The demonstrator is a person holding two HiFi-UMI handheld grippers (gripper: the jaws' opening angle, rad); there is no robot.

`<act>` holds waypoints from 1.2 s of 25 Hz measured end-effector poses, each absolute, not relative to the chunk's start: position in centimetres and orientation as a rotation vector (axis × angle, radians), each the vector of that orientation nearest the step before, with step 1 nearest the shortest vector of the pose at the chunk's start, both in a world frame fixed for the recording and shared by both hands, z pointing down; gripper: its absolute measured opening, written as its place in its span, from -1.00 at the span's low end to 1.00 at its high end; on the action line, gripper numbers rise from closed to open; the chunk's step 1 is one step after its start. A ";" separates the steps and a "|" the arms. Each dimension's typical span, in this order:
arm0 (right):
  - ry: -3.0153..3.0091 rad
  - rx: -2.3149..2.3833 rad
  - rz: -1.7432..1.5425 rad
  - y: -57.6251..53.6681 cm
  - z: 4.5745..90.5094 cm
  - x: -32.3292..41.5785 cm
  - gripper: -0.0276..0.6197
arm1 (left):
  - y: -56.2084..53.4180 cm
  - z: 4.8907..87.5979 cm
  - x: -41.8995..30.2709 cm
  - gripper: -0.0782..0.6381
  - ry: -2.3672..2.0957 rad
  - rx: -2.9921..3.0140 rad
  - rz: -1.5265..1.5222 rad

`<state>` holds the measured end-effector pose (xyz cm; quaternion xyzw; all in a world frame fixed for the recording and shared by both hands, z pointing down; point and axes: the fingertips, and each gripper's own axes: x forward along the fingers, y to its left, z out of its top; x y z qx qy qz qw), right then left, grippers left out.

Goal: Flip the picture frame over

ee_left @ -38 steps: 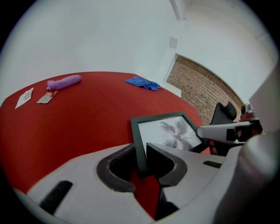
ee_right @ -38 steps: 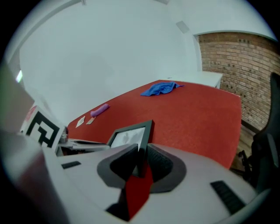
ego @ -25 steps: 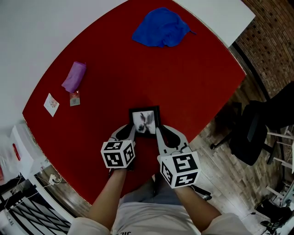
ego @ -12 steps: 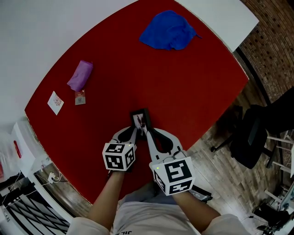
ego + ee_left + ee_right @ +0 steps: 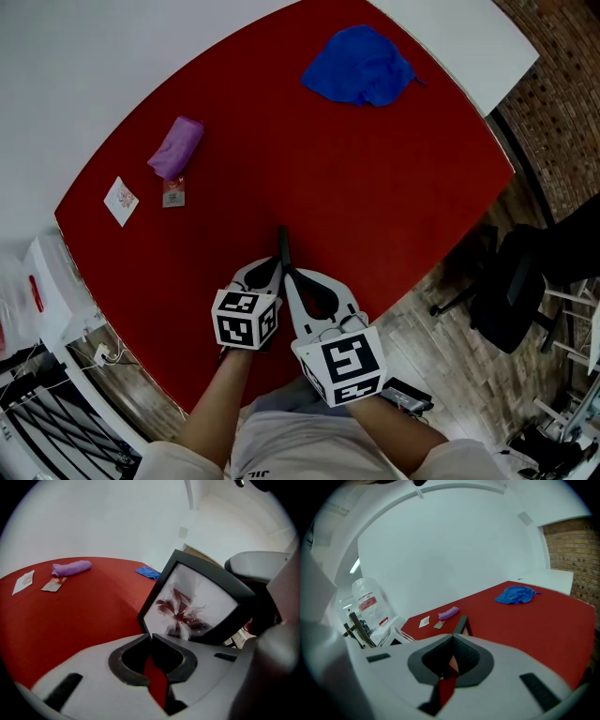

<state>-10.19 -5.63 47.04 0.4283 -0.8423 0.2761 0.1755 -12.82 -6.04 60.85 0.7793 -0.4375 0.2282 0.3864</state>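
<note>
A second ago the frame lay flat with its picture up. Now it stands on edge near the table's 6 o'clock rim, and from the head view it is only a thin dark line. That puts the flip about halfway: the frame still has to tip past upright and go down on its face.

The left claw has just been closing. Its tips are nearly together and, as far as I can judge, nip the frame's bottom corner. The picture faces this claw and leans off toward 2 o'clock. The right claw has also just closed and is pressed together with nothing between its pads. The frame's edge rises just past its tips at 12 o'clock, and I cannot tell whether they touch.

The frame is a slim black rectangle with a plain moulding. It holds a glossy white print with a reddish, flower-like splash. The table is matte red, felt-like, with a curved rim. A crumpled blue cloth lies at 1 o'clock, a soft purple roll at 10 o'clock. The claws are smooth pale grey plastic with dark ribbed pads.
</note>
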 end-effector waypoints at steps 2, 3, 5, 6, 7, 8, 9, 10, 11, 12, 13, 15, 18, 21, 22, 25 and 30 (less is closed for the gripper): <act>-2.390 1.204 0.766 -5.7 47.0 -10.6 -0.90 | -6.2 60.1 -13.2 -0.70 -1.125 1.988 0.554; -2.390 1.201 0.755 -5.7 46.9 -10.8 -0.90 | -6.3 59.4 -13.6 -0.70 -1.137 1.991 0.538; -2.395 1.193 0.746 -5.7 46.7 -11.0 -0.90 | -6.8 57.6 -14.4 -0.70 -1.160 2.003 0.503; -2.398 1.189 0.738 -5.7 46.7 -11.1 -0.90 | -7.1 56.6 -14.8 -0.70 -1.165 2.012 0.482; -2.400 1.185 0.728 -5.7 46.7 -11.2 -0.90 | -7.4 55.5 -15.2 -0.70 -1.165 2.020 0.457; -2.401 1.182 0.715 -5.7 46.7 -11.3 -0.90 | -7.8 54.4 -15.6 -0.66 -1.164 2.026 0.430; -2.402 1.179 0.699 -5.7 46.6 -11.4 -0.90 | -8.2 53.2 -15.9 -0.62 -1.163 2.032 0.406; -2.402 1.178 0.680 -5.6 46.6 -11.5 -0.90 | -8.7 52.0 -16.0 -0.62 -1.161 2.041 0.392; -2.403 1.177 0.663 -5.6 46.6 -11.6 -0.90 | -9.1 51.0 -16.0 -0.61 -1.154 2.053 0.386; -2.405 1.176 0.651 -5.6 46.6 -11.7 -0.90 | -9.5 50.0 -15.9 -0.58 -1.139 2.064 0.384; -2.408 1.174 0.644 -5.6 46.7 -11.8 -0.90 | -9.9 49.3 -15.6 -0.55 -1.117 2.071 0.383; -2.415 1.172 0.636 -5.6 46.7 -12.0 -0.90 | -10.5 48.3 -14.5 -0.54 -1.062 2.075 0.385; -2.422 1.165 0.632 -5.5 46.6 -12.2 -0.90 | -10.8 47.9 -13.2 -0.52 -0.994 2.075 0.411; -2.425 1.156 0.615 -5.5 46.5 -12.4 -0.90 | -10.8 48.3 -12.7 -0.50 -0.966 2.056 0.450; -2.424 1.154 0.602 -5.5 46.5 -12.3 -0.90 | -10.6 48.6 -12.5 -0.47 -0.957 2.048 0.467; -2.425 1.158 0.559 -5.5 46.5 -12.2 -0.90 | -10.2 49.4 -11.9 -0.42 -0.956 2.028 0.495; -2.451 1.166 0.596 -5.5 46.2 -11.9 -0.90 | -10.3 49.5 -12.2 -0.44 -0.995 2.019 0.492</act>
